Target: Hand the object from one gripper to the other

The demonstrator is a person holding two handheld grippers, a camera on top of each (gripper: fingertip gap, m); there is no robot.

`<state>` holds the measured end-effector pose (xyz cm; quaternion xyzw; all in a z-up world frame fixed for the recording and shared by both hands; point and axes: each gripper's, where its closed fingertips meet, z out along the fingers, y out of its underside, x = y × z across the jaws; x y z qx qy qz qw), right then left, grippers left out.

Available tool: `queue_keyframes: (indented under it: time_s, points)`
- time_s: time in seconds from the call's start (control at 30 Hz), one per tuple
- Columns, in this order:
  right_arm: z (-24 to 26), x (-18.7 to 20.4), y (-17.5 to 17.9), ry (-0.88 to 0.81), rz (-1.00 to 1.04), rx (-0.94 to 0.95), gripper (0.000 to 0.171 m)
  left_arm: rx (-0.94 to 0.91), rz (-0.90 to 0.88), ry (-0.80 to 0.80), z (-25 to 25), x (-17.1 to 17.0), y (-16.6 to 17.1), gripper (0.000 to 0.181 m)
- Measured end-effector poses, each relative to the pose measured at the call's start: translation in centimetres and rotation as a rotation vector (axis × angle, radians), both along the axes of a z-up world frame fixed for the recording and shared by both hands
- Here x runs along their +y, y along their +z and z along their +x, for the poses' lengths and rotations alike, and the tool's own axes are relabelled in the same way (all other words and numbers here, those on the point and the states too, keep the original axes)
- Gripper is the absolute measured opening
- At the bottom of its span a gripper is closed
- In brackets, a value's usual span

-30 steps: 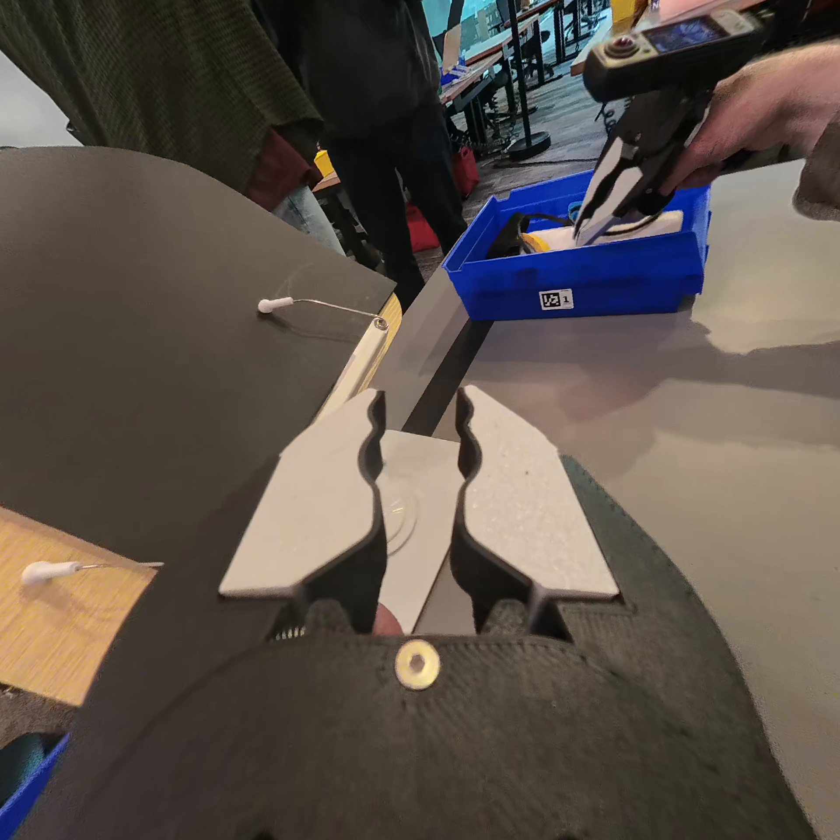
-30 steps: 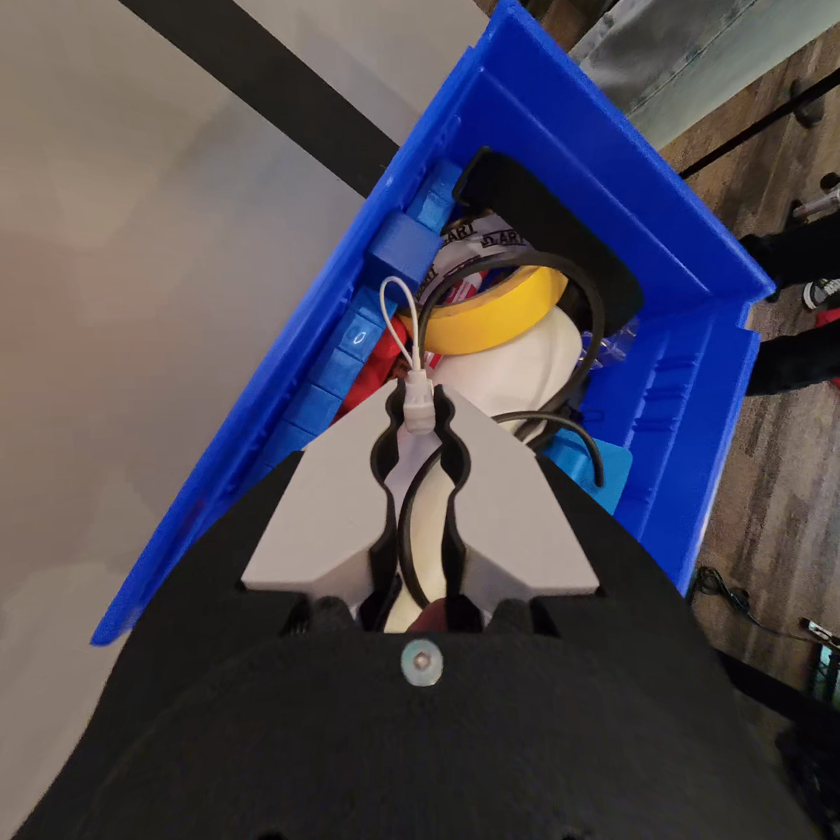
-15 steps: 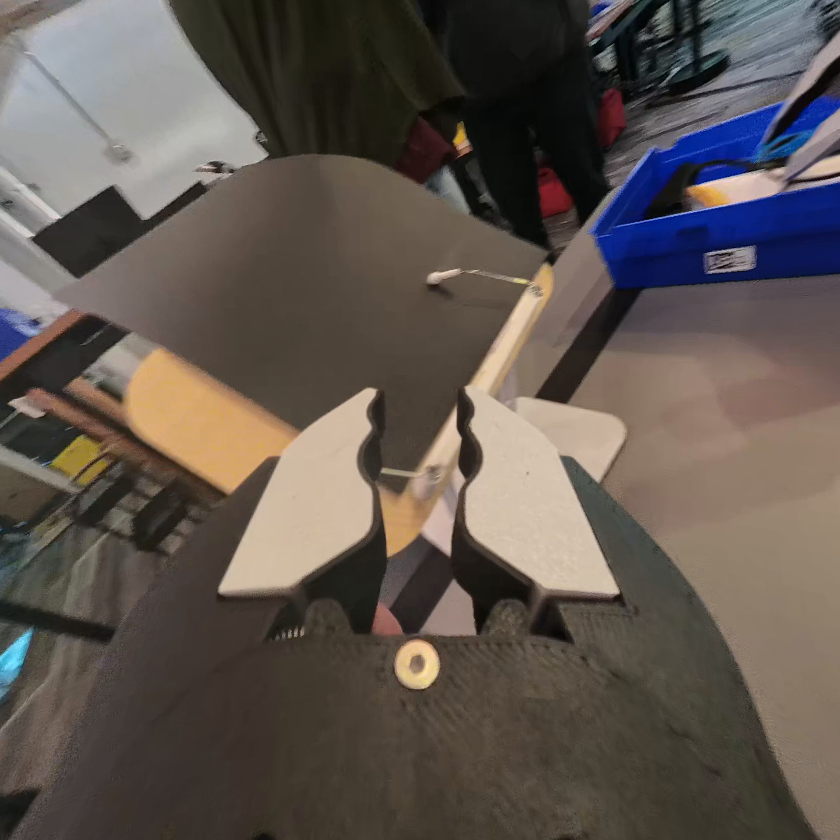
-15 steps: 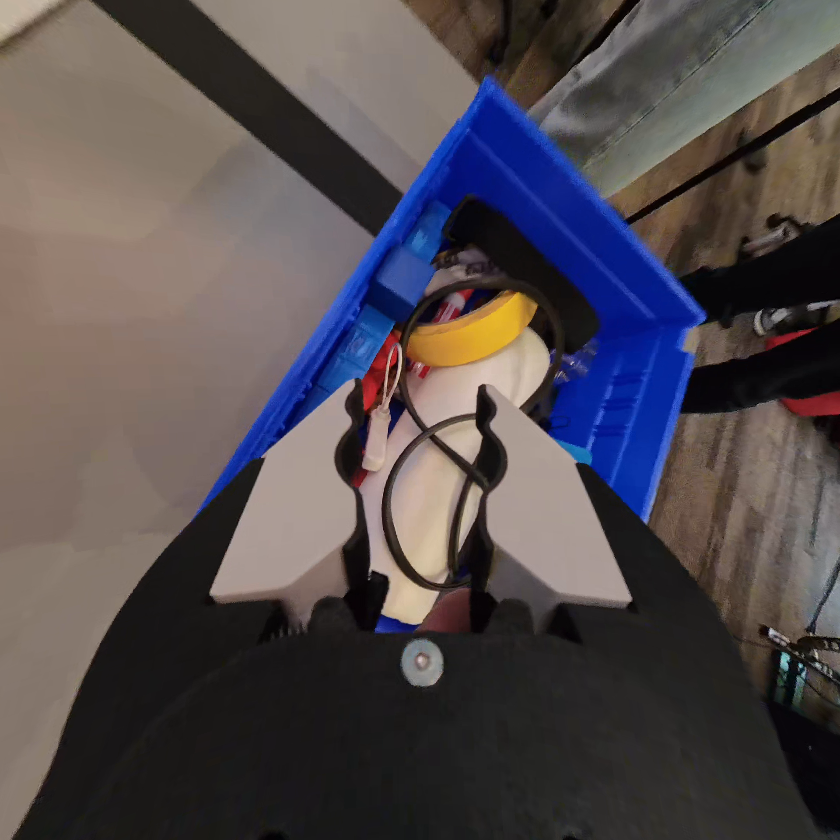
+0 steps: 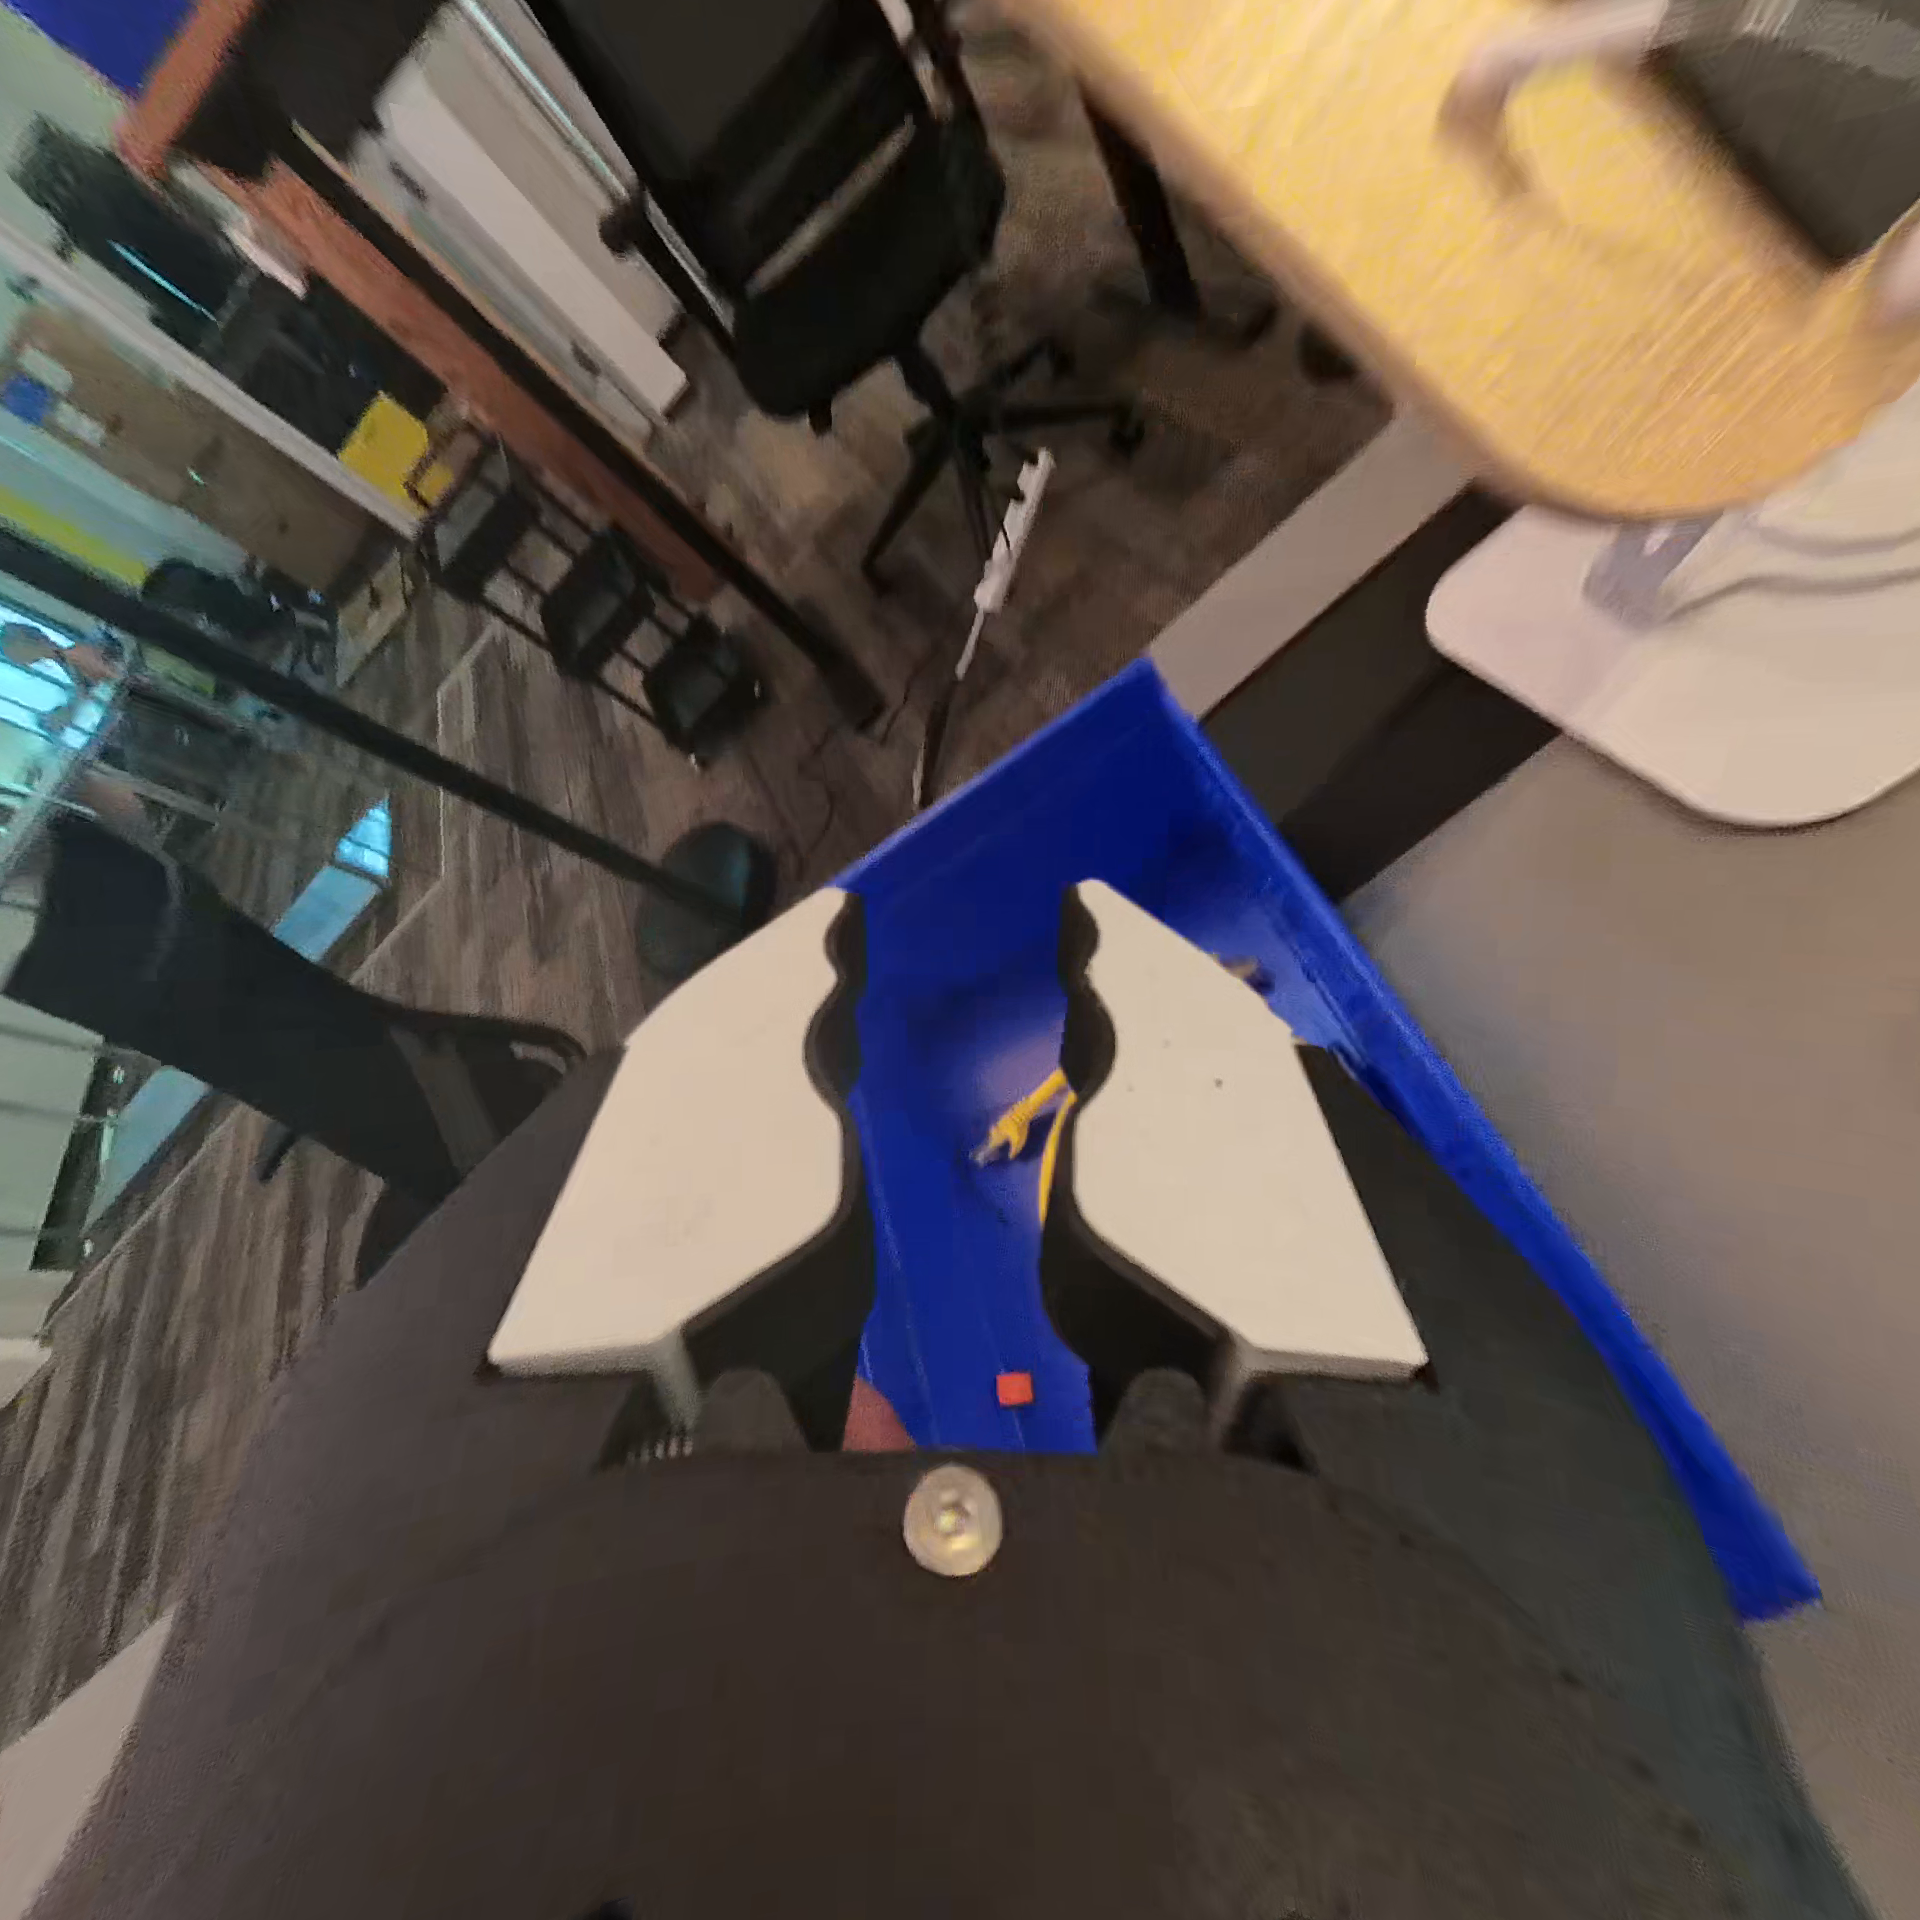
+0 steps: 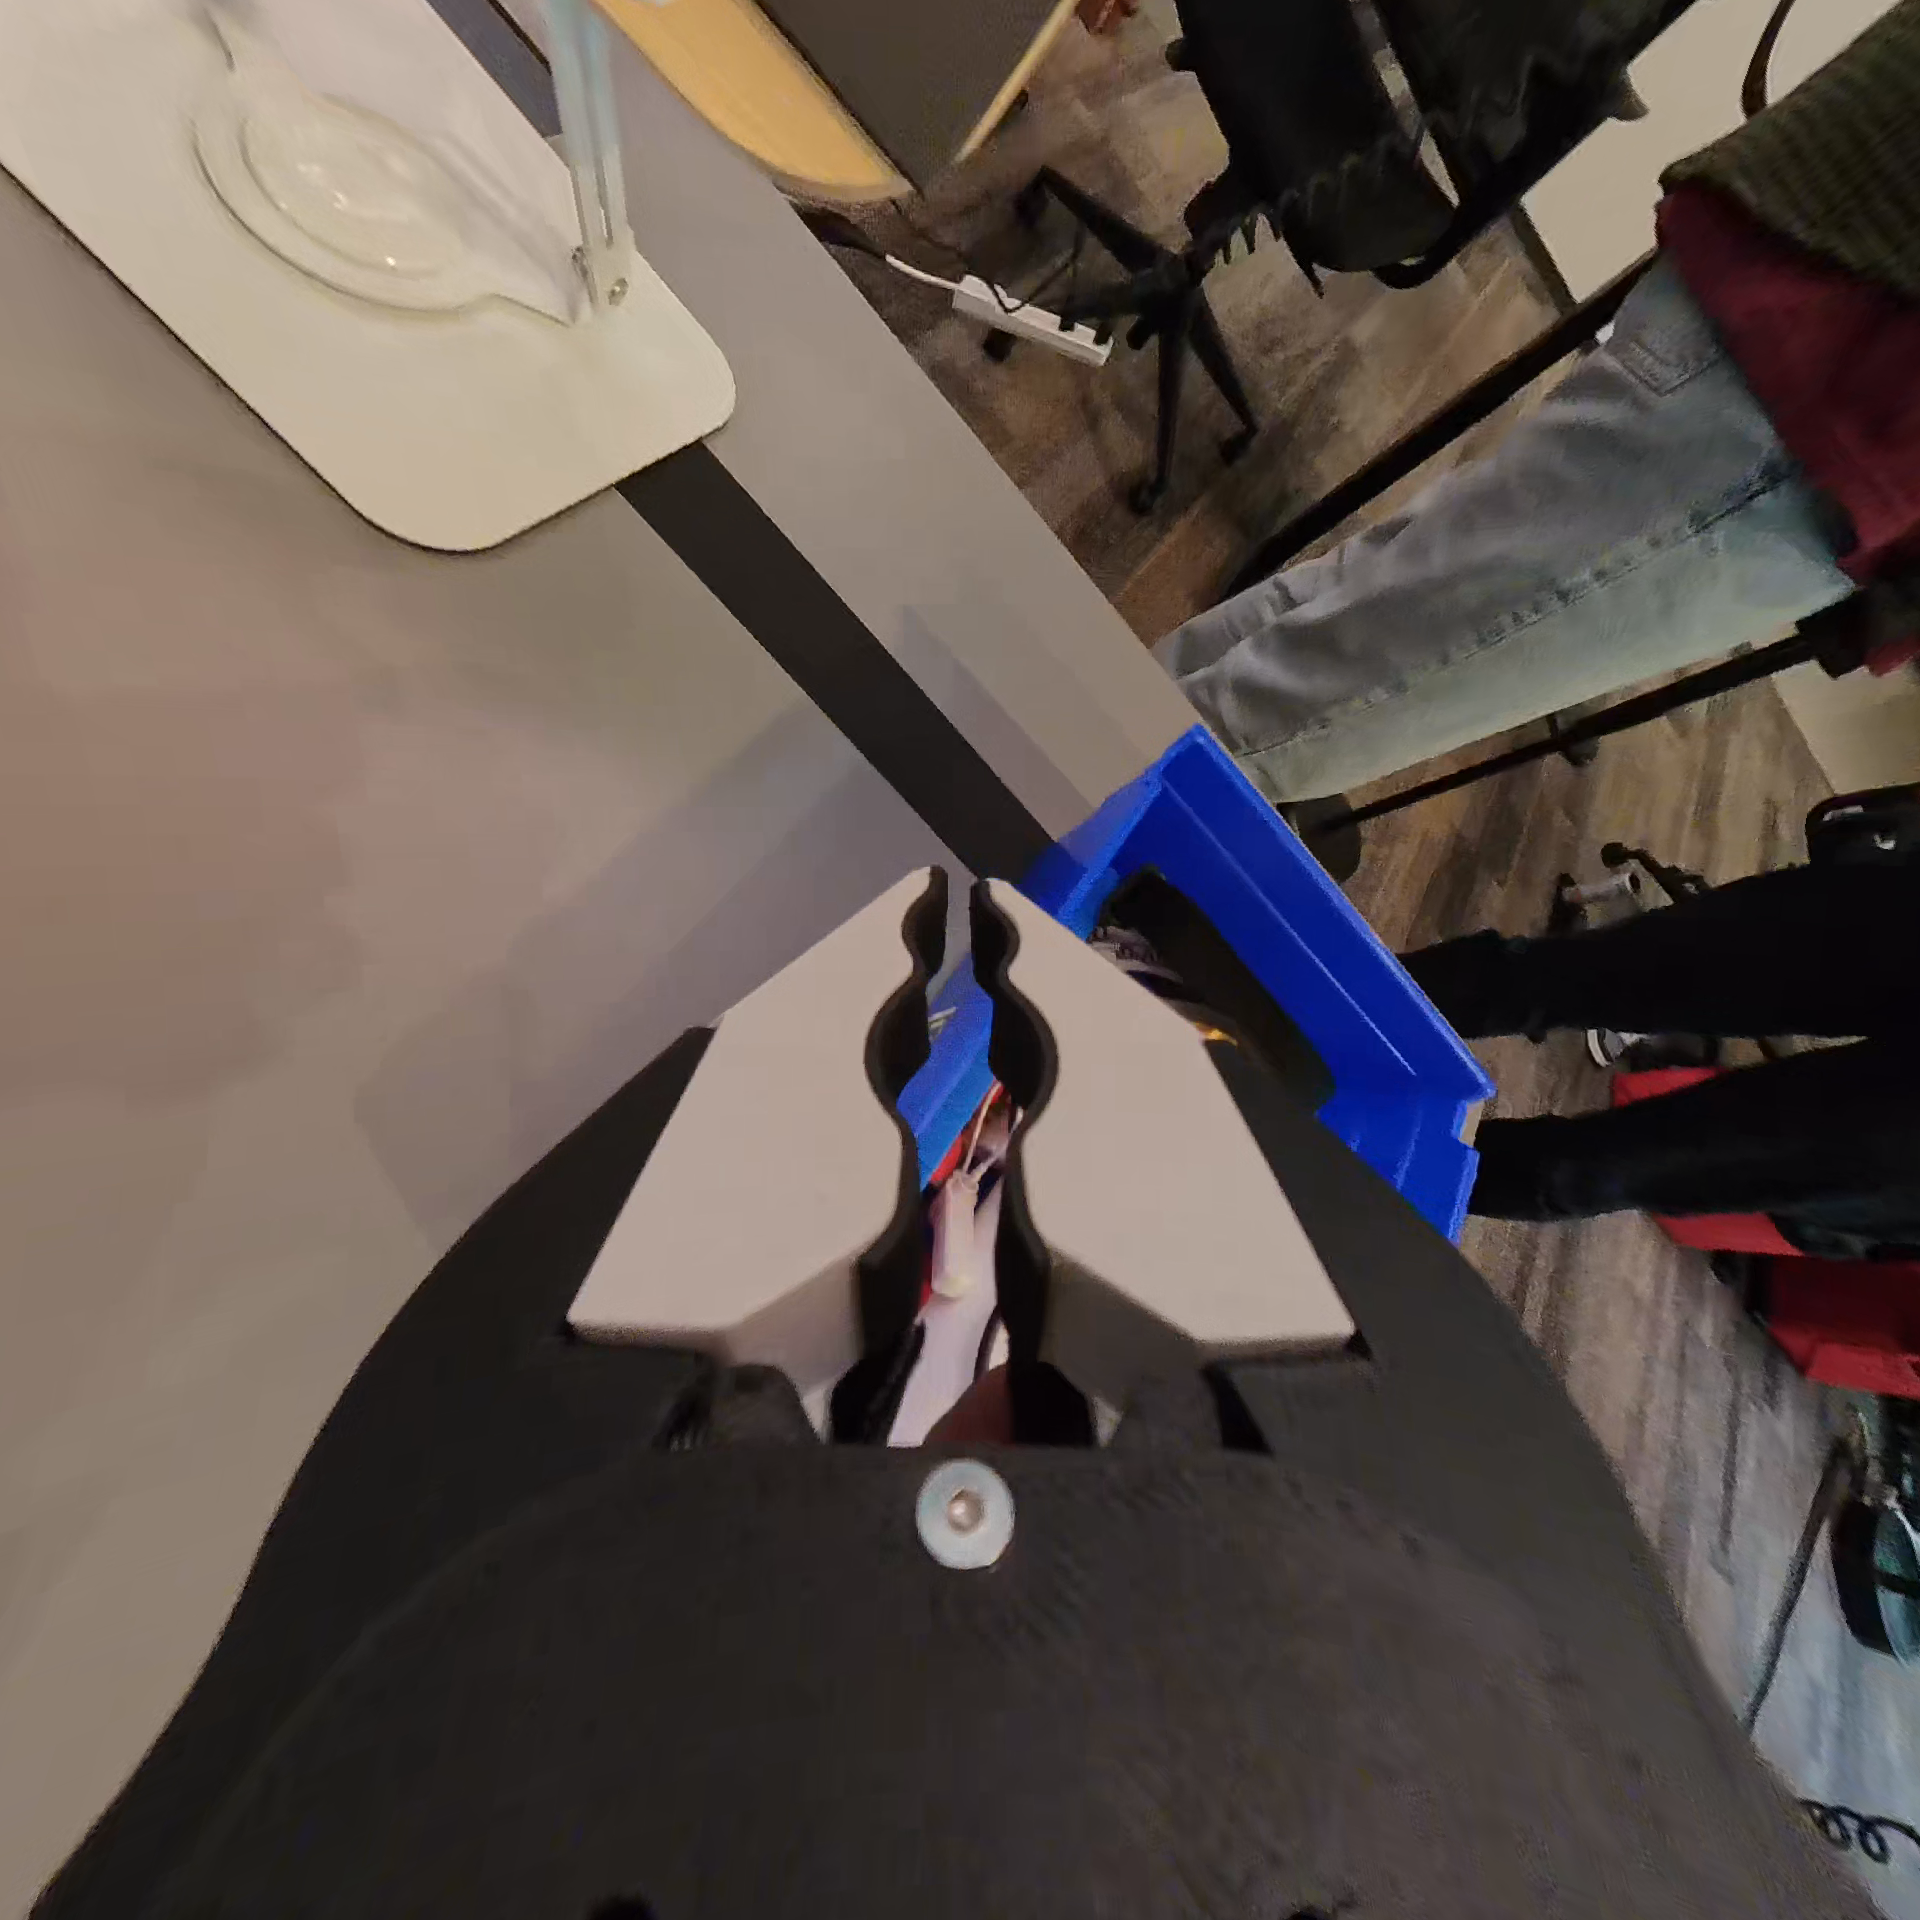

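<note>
My left gripper (image 5: 961, 904) is open and empty. It hangs over a blue bin (image 5: 1455, 1143) at the table's edge. A yellow cable (image 5: 1023, 1127) and a small red square (image 5: 1014, 1388) lie on that bin's floor between my fingers. My right gripper (image 6: 961, 883) is shut, with only a sliver between the tips. It sits back above the near end of a second blue bin (image 6: 1299, 914). A white cable connector (image 6: 954, 1242) shows through the gap between its jaws, down among the bin's contents. The rest of that bin's contents is mostly hidden behind my fingers.
A white base plate with a clear dome stands on the grey table (image 6: 312, 831), in the right wrist view (image 6: 468, 395) and the left wrist view (image 5: 1714, 675). A black strip (image 6: 831, 675) crosses the table. A person's legs in jeans (image 6: 1507, 603) and office chairs stand past the table edge. The grippers' ends are close to 55 cm from one another.
My right gripper opened off the white connector, then shut and pulled back from its bin. My left gripper swung left from the table to over another blue bin, still open.
</note>
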<state>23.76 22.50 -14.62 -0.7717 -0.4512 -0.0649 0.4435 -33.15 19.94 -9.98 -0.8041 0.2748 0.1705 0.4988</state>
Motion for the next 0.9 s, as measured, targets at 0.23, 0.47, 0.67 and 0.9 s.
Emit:
queue_keyframes:
  time_s: [0.23,0.47,0.67,0.9]
  points:
    - [-1.7,0.4,-0.2,0.026,0.022,-0.011,0.008,0.025,-0.216,0.028,-2.2,2.5,-7.9,0.038]
    - [-6.2,-0.5,1.1,0.101,0.046,0.072,0.012,-0.039,-0.399,0.047,-4.8,1.8,-13.7,0.041]
    - [-13.4,-2.5,2.4,0.224,0.050,0.196,0.011,-0.192,-0.406,0.002,-4.6,1.2,-14.1,0.042]
    - [-20.3,-3.8,2.4,0.310,0.026,0.273,0.012,-0.246,-0.417,-0.082,-2.6,1.1,-14.3,0.043]
